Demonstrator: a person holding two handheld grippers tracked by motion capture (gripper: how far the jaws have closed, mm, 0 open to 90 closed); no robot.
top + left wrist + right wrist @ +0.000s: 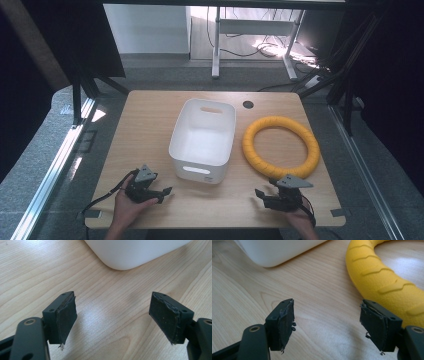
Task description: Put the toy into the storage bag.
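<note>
A white plastic bin (204, 138) with handle slots stands empty in the middle of the wooden table (145, 120). To its right lies a yellow ribbed ring (281, 146) flat on the wood. My left gripper (166, 193) rests near the front left, held by a hand, jaws open and empty, with the bin's corner (130, 255) just ahead of it. My right gripper (260, 195) sits at the front right, open and empty, beside the ring (384, 277) and short of the bin (274, 251).
A round cable hole (248, 104) is in the table's far edge. Beyond the table are black frame legs, a white desk leg (216, 45) and cables on the floor. Bare wood spans the left side and the front strip between the grippers.
</note>
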